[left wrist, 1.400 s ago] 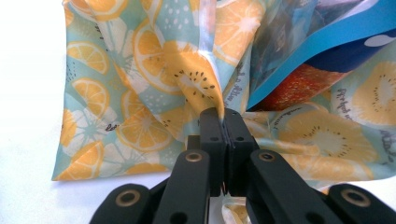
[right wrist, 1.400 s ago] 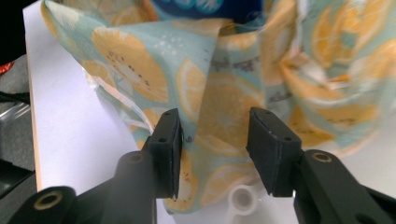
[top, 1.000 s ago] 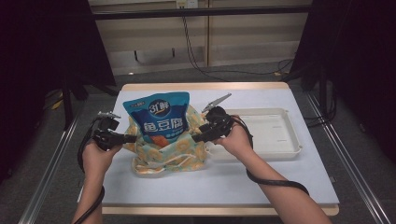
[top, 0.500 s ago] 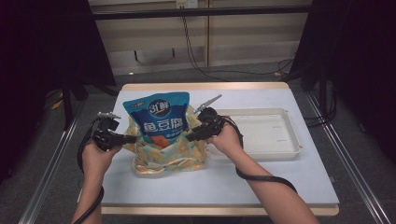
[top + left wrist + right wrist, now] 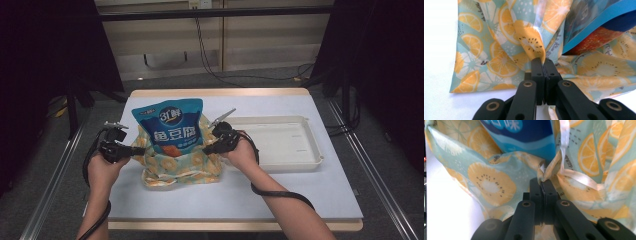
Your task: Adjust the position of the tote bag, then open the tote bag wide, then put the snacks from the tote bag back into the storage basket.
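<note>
Both claws are clamped on the cloth bag [image 5: 177, 162]: the left gripper [image 5: 134, 150] pinches a fold of its fruit-printed fabric at the bag's left edge, jaws pressed together on the cloth [image 5: 534, 53], and the right gripper [image 5: 206, 149] has just been closing and now nips a bunched fold at the bag's right edge [image 5: 544, 173], just beside a white ribbon [image 5: 574, 176]. That bag sits on the white table [image 5: 300, 195], left of centre, between the two hands. A blue snack packet [image 5: 170, 126] stands upright in its mouth, its top half rising above the fabric. An empty cream tray [image 5: 300, 162] lies just to the bag's right, close to the right hand [image 5: 240, 156].
</note>
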Action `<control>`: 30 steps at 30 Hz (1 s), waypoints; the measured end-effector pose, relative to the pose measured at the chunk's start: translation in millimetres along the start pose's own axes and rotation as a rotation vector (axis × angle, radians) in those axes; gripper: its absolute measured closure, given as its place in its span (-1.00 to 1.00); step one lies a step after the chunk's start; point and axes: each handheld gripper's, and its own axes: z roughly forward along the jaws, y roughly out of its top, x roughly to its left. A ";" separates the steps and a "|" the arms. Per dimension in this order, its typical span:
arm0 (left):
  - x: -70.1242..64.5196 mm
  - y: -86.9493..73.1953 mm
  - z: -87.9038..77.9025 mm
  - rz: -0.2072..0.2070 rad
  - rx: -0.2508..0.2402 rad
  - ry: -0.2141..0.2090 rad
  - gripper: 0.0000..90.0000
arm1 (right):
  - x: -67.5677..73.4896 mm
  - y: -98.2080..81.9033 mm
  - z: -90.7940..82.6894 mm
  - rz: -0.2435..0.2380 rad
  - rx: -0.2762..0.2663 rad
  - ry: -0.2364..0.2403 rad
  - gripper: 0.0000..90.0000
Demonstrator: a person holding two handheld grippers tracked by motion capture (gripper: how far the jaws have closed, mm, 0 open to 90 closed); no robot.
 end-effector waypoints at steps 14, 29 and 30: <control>-8.1 5.3 -10.7 0.014 -0.003 -0.009 0.58 | 4.0 -0.3 -15.0 -0.008 0.007 -0.029 0.33; -14.7 9.5 -31.7 0.027 -0.012 0.077 -0.35 | 8.4 24.1 -55.1 -0.025 -0.014 -0.071 -0.17; -14.9 9.7 -32.2 0.022 -0.009 0.075 -0.38 | 8.3 26.1 -58.1 -0.027 -0.018 -0.066 -0.20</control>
